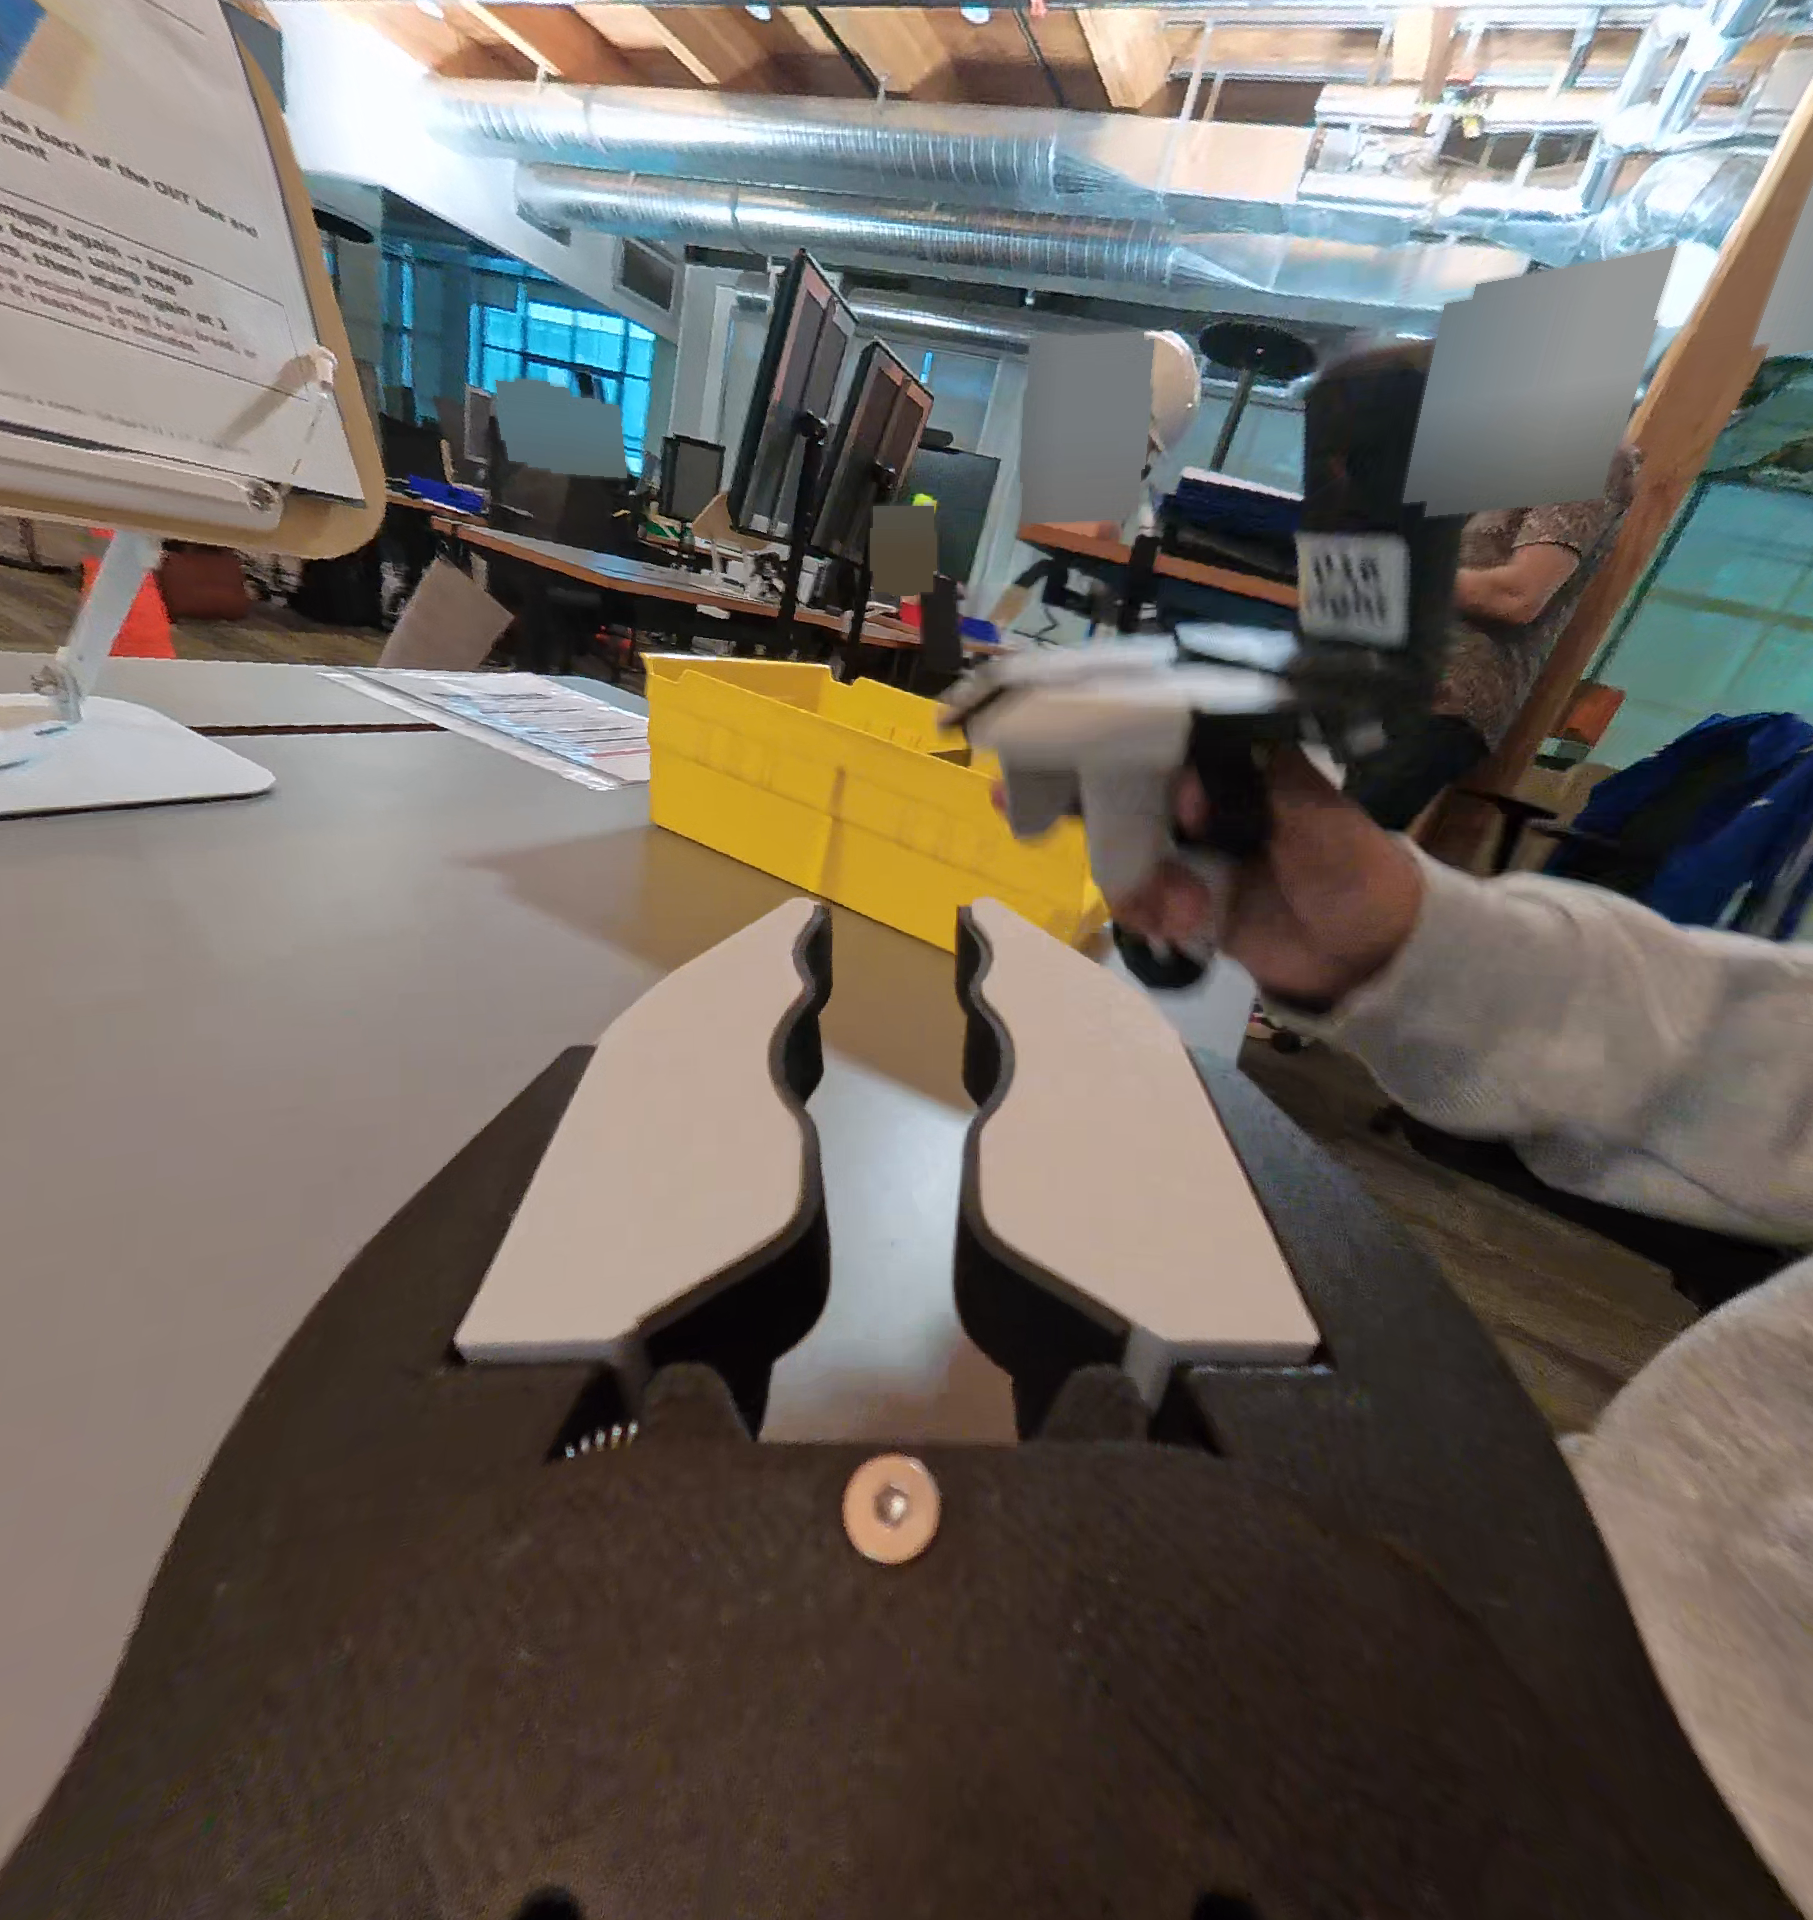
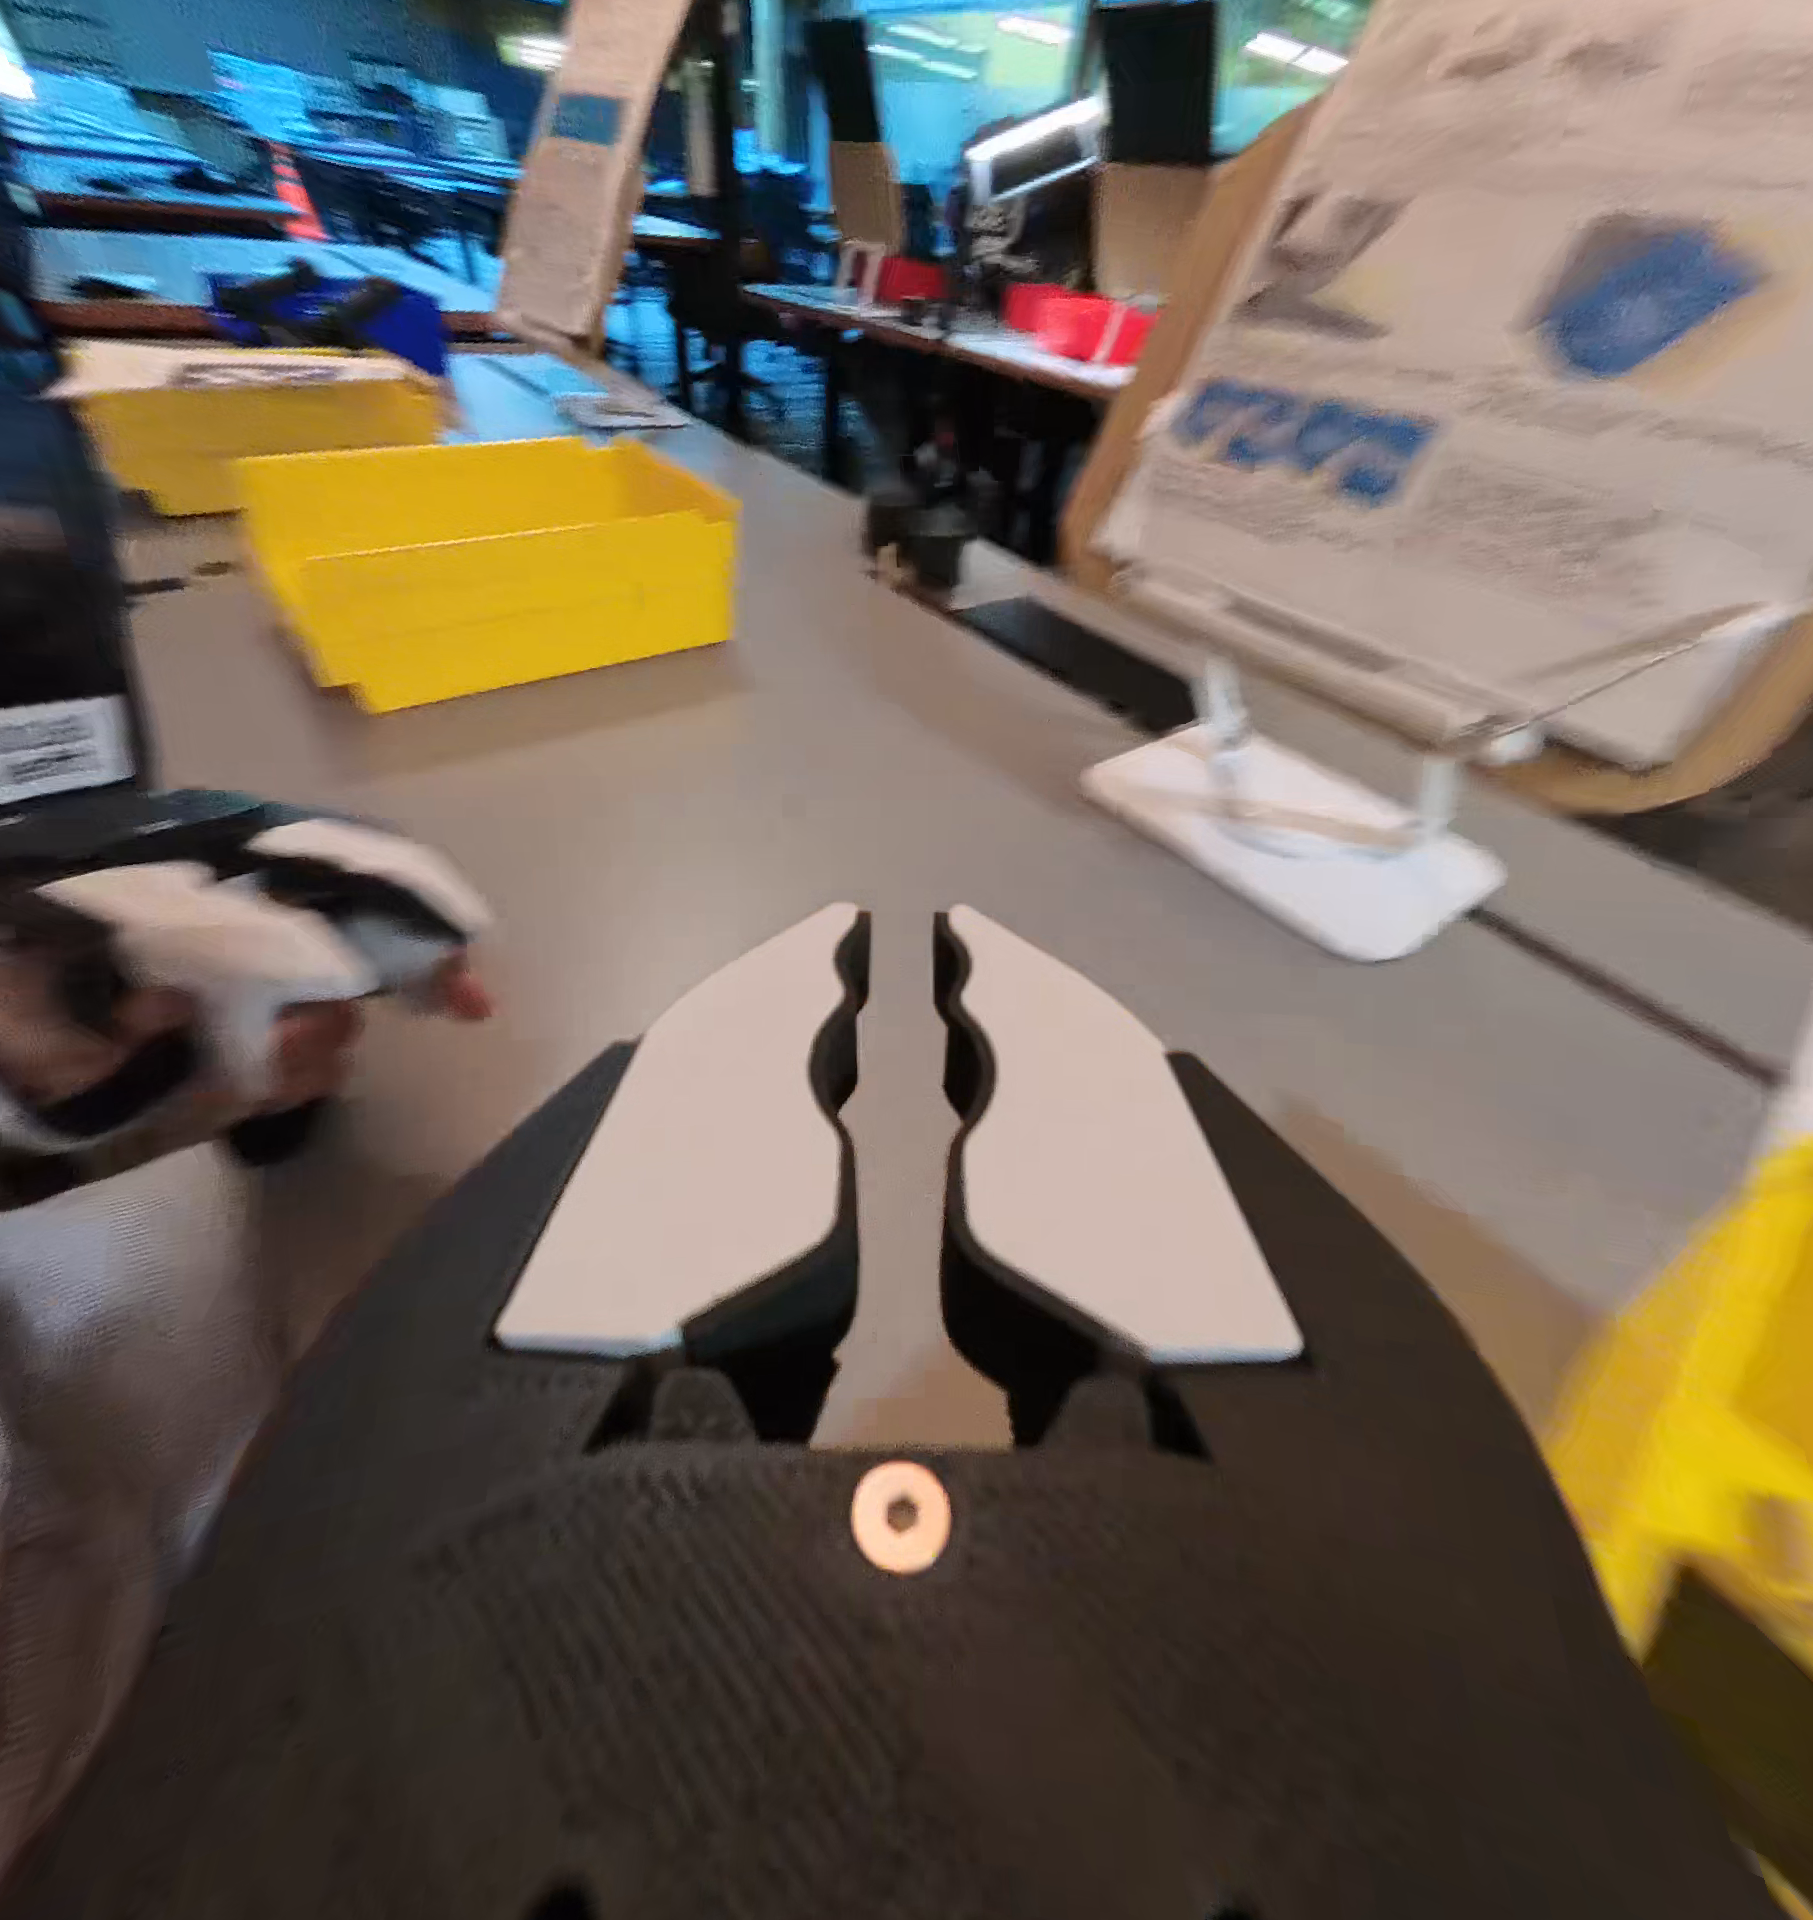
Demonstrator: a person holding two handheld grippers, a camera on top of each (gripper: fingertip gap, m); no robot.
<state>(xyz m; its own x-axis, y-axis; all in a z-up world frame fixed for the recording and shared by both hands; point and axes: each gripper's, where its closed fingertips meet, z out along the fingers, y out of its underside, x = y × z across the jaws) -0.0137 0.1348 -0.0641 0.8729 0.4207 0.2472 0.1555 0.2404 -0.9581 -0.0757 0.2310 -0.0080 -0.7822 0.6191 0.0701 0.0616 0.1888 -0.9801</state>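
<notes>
My left gripper (image 1: 894, 920) is open and empty, low over the grey table (image 1: 258, 987), and points at a yellow bin (image 1: 829, 800) just ahead. My right gripper (image 2: 900, 920) is empty with its jaws a narrow gap apart, above the table (image 2: 777, 779). A hand in a grey sleeve holds it in the left wrist view (image 1: 969, 717), blurred, over the bin's right end. The left gripper shows blurred at the left of the right wrist view (image 2: 455, 956). An open yellow bin (image 2: 486, 561) sits ahead to the left there.
A white document stand with printed sheets (image 1: 102, 769) stands at the left, also in the right wrist view (image 2: 1297, 831). A second yellow bin (image 2: 247, 426) sits farther back. Another yellow bin (image 2: 1733, 1403) is close at the right. Desks, monitors and people are behind. One gripper's finger ends stand about 15 cm off the other's.
</notes>
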